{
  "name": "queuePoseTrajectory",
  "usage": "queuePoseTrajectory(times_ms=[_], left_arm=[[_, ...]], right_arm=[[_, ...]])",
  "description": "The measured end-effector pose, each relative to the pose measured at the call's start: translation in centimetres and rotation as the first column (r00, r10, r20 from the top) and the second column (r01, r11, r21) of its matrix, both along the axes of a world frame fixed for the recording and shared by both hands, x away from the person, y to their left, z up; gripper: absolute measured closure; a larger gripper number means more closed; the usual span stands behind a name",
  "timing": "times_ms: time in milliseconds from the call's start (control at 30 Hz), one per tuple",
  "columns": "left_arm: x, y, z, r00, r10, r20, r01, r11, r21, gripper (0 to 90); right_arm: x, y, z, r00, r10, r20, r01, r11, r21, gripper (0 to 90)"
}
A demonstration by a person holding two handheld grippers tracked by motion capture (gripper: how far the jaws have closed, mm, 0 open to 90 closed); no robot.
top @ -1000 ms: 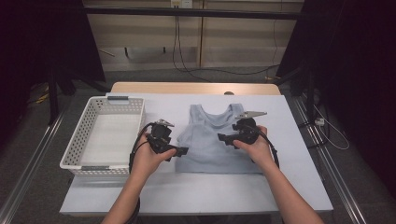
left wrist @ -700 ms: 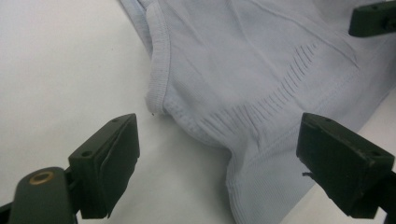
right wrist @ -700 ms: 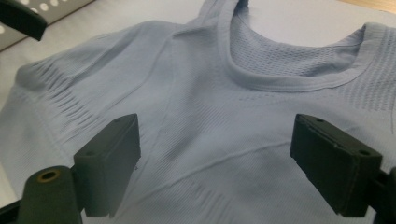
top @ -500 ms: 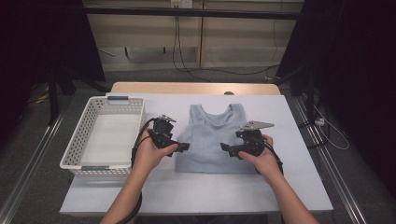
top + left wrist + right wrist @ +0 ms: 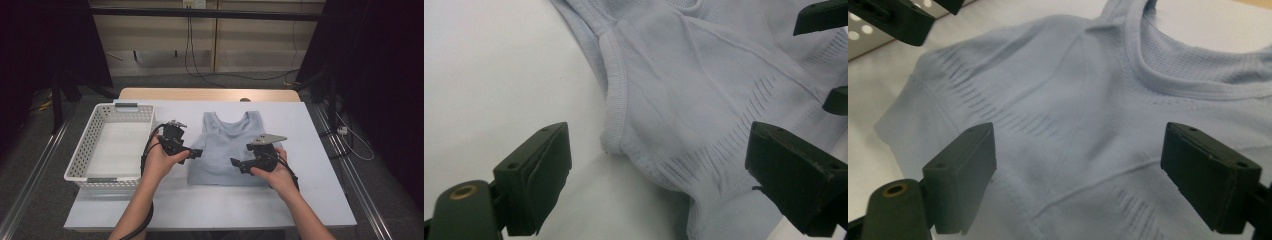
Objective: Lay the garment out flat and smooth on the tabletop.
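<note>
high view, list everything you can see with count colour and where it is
table: 1, white top, centre of view
tank top: 1, pale blue, flat at mid table, neck away from the person
basket: 1, white, perforated, left part of table
left gripper: 1, black, open, at the top's left edge
right gripper: 1, black with grey plate, open, over the top's right lower part
hands: 2, one on each gripper, forearms entering from the bottom

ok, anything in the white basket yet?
No, in the high view the white basket holds nothing, and the light blue top lies flat on the table beside it.
</note>
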State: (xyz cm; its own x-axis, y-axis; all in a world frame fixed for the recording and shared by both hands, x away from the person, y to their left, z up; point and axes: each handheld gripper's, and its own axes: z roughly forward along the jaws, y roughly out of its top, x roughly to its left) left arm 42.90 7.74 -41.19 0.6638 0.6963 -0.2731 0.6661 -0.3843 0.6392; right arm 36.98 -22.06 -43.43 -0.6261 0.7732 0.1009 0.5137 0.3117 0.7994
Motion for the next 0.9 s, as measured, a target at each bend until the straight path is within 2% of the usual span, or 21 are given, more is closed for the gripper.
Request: queuePoseTrajectory(times_ms=[200, 300, 400, 500, 667, 733, 900], left_arm=[[0.1, 0.9, 0.1, 0.9999, 0.01, -0.002, -0.01, 0.9998, -0.015, 10.2], [0.1, 1.2, 0.2, 0.9997, 0.023, 0.004, -0.023, 0.9996, -0.016, 9.8], [0.1, 1.5, 0.4, 0.9998, 0.02, 0.004, -0.02, 0.9996, -0.019, 9.4], [0.0, 1.5, 0.4, 0.9998, 0.016, 0.008, -0.016, 0.9996, -0.022, 9.2], [0.0, 1.6, 0.5, 0.9995, 0.028, 0.015, -0.028, 0.9993, -0.026, 8.2], [-0.1, 1.6, 0.5, 0.9998, 0.018, 0.01, -0.017, 0.9994, -0.029, 8.2], [-0.3, 1.7, 0.4, 0.9998, 0.019, 0.001, -0.019, 0.9997, -0.014, 8.1]], right_arm=[[-0.4, 1.0, 0.0, 0.9993, 0.036, -0.003, -0.036, 0.999, -0.001, 14.6], [-0.6, 1.7, 0.0, 0.998, 0.062, -0.012, -0.062, 0.998, 0.015, 14.4], [-0.9, 2.5, 0.3, 0.9964, 0.084, 0.003, -0.084, 0.996, 0.016, 14.4], [-1.0, 3.2, 0.2, 0.9944, 0.105, -0.001, -0.105, 0.994, 0.019, 13.9], [-1.1, 4.1, 0.1, 0.9915, 0.129, -0.011, -0.129, 0.991, 0.036, 13.9], [-1.1, 4.4, 0.0, 0.9909, 0.134, -0.015, -0.133, 0.99, 0.037, 13.9], [-1.2, 4.9, -0.2, 0.9891, 0.146, -0.02, -0.145, 0.989, 0.034, 13.7]])
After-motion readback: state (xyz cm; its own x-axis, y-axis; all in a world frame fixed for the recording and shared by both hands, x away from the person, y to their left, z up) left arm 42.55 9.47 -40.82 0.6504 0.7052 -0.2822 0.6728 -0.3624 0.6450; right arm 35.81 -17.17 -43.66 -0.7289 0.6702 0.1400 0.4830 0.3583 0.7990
